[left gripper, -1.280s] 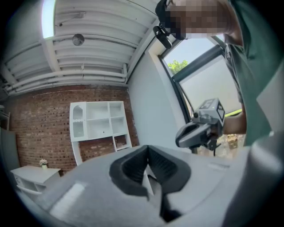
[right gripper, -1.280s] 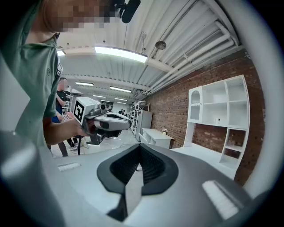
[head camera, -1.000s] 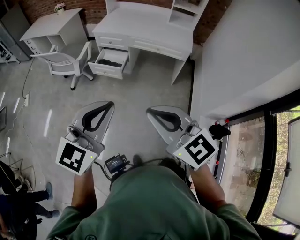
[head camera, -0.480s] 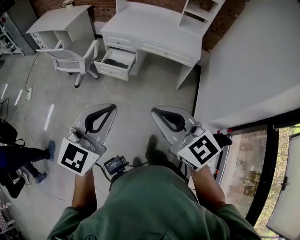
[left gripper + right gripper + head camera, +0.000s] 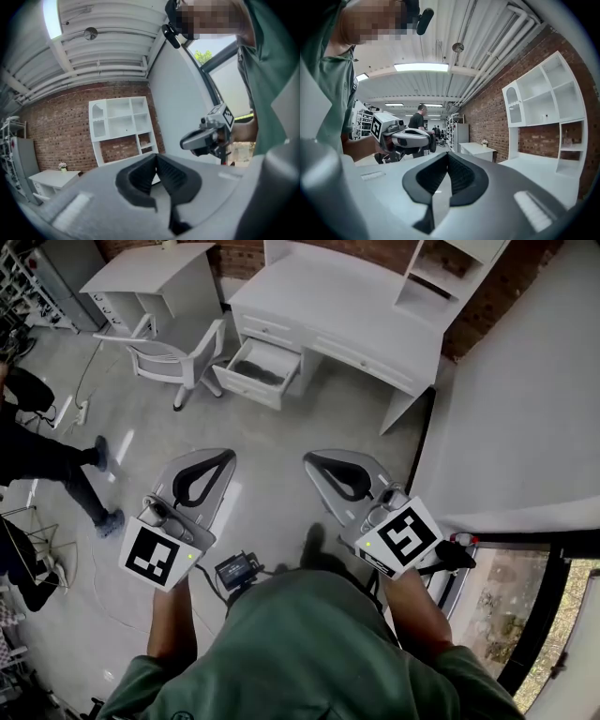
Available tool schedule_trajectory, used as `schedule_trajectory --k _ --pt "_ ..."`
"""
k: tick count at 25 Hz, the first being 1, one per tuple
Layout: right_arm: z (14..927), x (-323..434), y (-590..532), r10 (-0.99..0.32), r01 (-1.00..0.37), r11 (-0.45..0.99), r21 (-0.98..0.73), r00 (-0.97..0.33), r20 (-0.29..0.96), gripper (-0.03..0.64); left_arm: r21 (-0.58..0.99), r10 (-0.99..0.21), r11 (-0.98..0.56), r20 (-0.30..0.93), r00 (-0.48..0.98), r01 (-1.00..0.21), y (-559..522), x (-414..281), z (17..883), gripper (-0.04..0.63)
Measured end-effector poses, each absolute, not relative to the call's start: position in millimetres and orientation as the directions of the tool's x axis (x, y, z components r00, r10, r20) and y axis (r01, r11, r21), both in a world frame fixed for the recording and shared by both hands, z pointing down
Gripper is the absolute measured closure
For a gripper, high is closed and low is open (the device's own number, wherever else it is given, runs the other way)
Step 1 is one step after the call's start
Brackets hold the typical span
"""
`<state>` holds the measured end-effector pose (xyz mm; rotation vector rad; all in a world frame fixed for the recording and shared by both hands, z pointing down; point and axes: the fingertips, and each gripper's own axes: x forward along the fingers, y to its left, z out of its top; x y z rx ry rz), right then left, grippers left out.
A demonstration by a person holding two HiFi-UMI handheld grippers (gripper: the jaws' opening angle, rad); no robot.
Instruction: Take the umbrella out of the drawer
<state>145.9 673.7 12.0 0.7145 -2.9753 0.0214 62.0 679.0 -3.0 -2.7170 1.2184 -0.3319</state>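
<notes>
The white desk stands far ahead across the floor, and its lower left drawer is pulled open. A dark thing lies inside it, too small to make out; it may be the umbrella. Both grippers are held side by side in front of me, well short of the desk. My left gripper is shut with nothing between its jaws. My right gripper is shut and empty too. Each gripper view shows the other gripper beside it and none of the drawer.
A white swivel chair stands just left of the open drawer, with a smaller white desk behind it. A person's legs are at the left. A white wall and a window run along the right. A cable lies on the floor.
The desk and open drawer have shifted right and down in the head view and look a little nearer. A person's legs have come into view at the left. Both grippers stay shut.
</notes>
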Motion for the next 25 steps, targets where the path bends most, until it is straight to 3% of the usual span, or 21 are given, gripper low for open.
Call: schedule_trajectory --k 15,25 --pt "20.1 174.1 536.9 -0.341 -0.343 0.939 -0.034 -0.938 0.054 0.609 -0.236 -0.824 -0.567 0.191 0.534 -0.789 554.9 83.1 -0.6 0.592" --pt "26.5 135.1 455.1 -0.401 -0.405 0.914 -0.029 -0.910 0.105 0.609 -0.202 -0.780 -0.626 0.168 0.603 -0.753 461.0 44.1 7.0 0.592"
